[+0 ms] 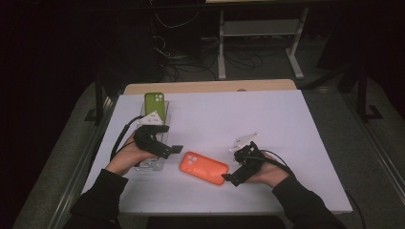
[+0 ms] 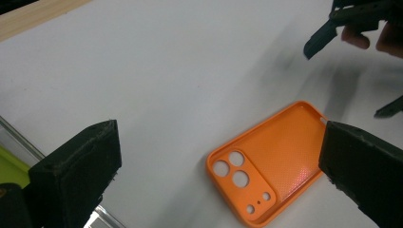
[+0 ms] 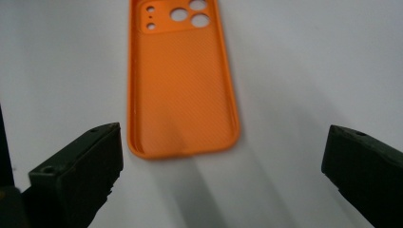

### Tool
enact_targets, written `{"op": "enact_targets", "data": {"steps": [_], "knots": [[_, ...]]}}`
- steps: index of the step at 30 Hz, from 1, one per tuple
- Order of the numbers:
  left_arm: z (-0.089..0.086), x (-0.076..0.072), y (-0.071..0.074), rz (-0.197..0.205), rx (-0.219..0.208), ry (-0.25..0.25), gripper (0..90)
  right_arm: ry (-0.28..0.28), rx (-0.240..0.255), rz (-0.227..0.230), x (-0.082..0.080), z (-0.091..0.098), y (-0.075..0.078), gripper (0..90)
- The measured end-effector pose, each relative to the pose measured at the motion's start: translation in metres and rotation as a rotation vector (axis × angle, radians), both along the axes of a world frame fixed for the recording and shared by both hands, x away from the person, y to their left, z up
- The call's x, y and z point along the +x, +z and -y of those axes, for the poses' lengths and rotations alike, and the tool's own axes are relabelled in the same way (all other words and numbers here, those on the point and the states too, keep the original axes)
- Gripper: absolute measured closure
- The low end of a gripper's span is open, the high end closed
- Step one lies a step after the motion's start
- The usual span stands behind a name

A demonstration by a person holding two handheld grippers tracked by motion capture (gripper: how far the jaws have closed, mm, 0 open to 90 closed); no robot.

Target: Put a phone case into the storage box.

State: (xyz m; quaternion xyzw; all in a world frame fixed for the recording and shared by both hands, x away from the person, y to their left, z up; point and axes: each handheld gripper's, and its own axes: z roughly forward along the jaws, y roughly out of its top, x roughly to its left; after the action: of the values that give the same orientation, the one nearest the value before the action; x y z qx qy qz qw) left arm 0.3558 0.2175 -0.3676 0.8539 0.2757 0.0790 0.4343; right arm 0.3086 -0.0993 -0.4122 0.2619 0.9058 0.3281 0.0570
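Orange phone case (image 1: 204, 168) lies flat on the white tabletop (image 1: 267, 119), hollow side up, near the middle, between both hands. Left claw (image 1: 173, 150) spread, empty, just left of the case. Right claw (image 1: 229, 179) spread, empty, at the case's right end. Green phone case (image 1: 154, 102) stands far left in a clear holder (image 1: 152, 164).

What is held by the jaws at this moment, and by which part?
Nothing is held. The orange phone case lies flat on the table between the open left gripper and the open right gripper.
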Motion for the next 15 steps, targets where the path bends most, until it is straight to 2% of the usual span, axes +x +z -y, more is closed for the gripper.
{"op": "enact_targets", "data": {"steps": [8, 15], "knots": [[0.000, -0.002, 0.002, 0.000, -0.018, -0.001, 0.0, 0.079, -0.075, 0.029, 0.008, -0.033, -0.005, 0.0], [0.002, -0.002, 0.003, 0.003, -0.022, -0.009, 0.0, 0.108, -0.131, 0.003, 0.013, -0.054, -0.013, 0.0]]}}
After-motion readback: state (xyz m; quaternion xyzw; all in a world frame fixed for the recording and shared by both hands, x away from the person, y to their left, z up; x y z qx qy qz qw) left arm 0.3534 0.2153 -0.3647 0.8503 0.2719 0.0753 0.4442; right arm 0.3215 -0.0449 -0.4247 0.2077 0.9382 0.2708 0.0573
